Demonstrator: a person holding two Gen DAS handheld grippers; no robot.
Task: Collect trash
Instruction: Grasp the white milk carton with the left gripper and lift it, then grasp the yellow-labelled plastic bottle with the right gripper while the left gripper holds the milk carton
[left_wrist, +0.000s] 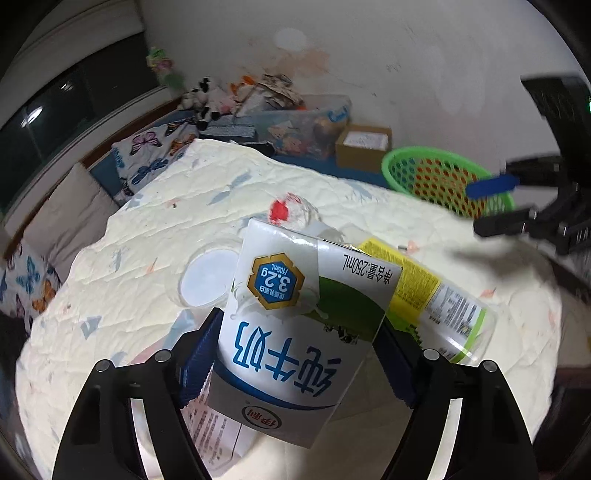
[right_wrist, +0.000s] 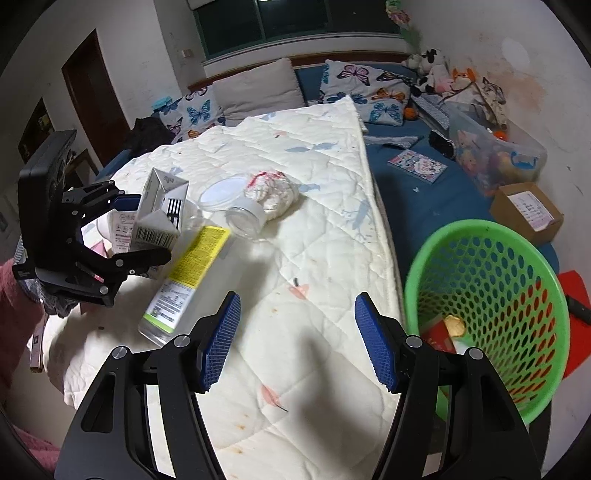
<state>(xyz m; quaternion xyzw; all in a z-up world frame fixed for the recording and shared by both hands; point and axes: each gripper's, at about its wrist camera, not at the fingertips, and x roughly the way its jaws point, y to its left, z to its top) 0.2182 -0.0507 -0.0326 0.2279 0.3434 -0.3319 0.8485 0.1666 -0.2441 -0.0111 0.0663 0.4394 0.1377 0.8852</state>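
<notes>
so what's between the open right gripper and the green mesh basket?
Nothing: only bare cream quilt separates the right gripper from the green mesh basket, seen in the right wrist view.

A cream quilt (right_wrist: 303, 258) covers the bed. Ahead-left of the right hand-held gripper (right_wrist: 297, 341) lie a yellow-labelled clear bottle (right_wrist: 184, 280), an empty jar (right_wrist: 245, 218), a white lid (right_wrist: 221, 192) and a crumpled bag (right_wrist: 271, 194); a green basket (right_wrist: 487, 317) stands just right.

A lived-in bedroom at home, at night

Butterfly pillows (right_wrist: 369, 90) are leaning under a dark window (right_wrist: 295, 18) at the top of the frame, stuffed toys (right_wrist: 432, 70) are sitting upper right, and a cream quilt (right_wrist: 295, 229) is covering the middle.
</notes>
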